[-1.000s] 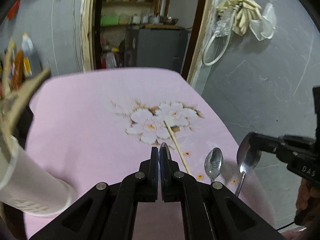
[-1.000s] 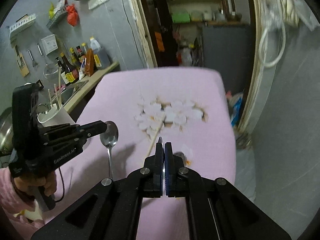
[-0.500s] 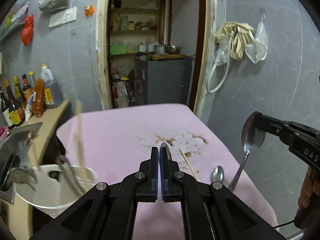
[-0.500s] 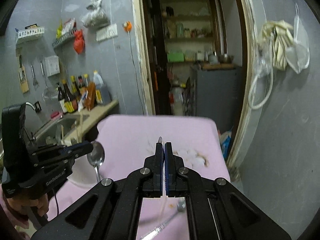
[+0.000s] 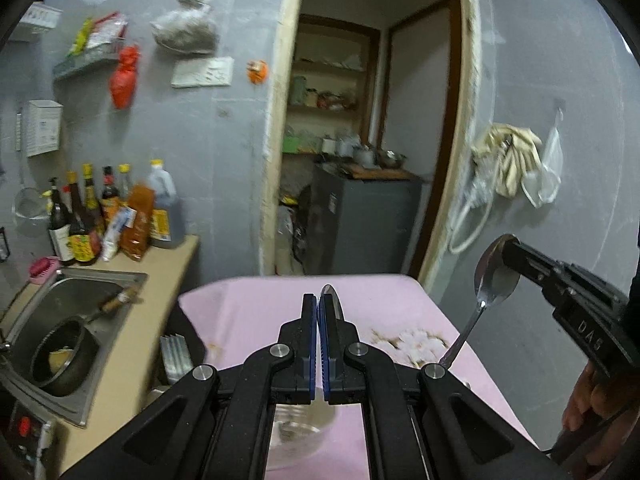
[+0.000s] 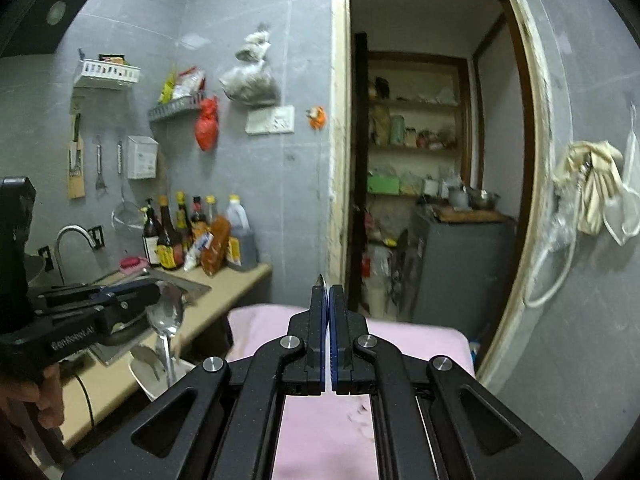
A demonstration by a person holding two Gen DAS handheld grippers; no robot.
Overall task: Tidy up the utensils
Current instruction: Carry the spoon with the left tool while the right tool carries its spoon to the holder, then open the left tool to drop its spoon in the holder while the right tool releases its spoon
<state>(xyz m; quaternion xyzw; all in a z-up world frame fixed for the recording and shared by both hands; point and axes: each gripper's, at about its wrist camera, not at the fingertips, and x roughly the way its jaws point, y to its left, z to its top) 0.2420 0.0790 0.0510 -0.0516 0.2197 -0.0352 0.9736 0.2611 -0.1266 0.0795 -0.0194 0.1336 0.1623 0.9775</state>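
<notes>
both grippers are up in the air above the pink tablecloth point(image 5: 256, 312), each clamped on the bowl of a steel spoon. the left gripper point(image 5: 318, 300) has its jaws pressed together on a spoon point(image 6: 166, 314) whose bowl edge pokes up past the right-hand pad in its own view; from the right wrist view that spoon hangs handle-down from the jaw tips, over a white utensil holder point(image 6: 150, 376) at the table's left edge. the right gripper point(image 6: 328, 292) is likewise closed on a second spoon point(image 5: 494, 276), seen from the left wrist view at the right, bowl pinched in the jaws and handle slanting down and left toward the flower print point(image 5: 420, 344) on the cloth. a hand point(image 5: 596, 412) grips the right tool's handle low at the right. to the left, beside the table, a steel sink point(image 5: 80, 300) holds a dark pan point(image 5: 60, 356), and sauce bottles point(image 5: 108, 216) stand on the counter against the grey wall. an open doorway point(image 5: 360, 160) lies beyond the far end of the table.
</notes>
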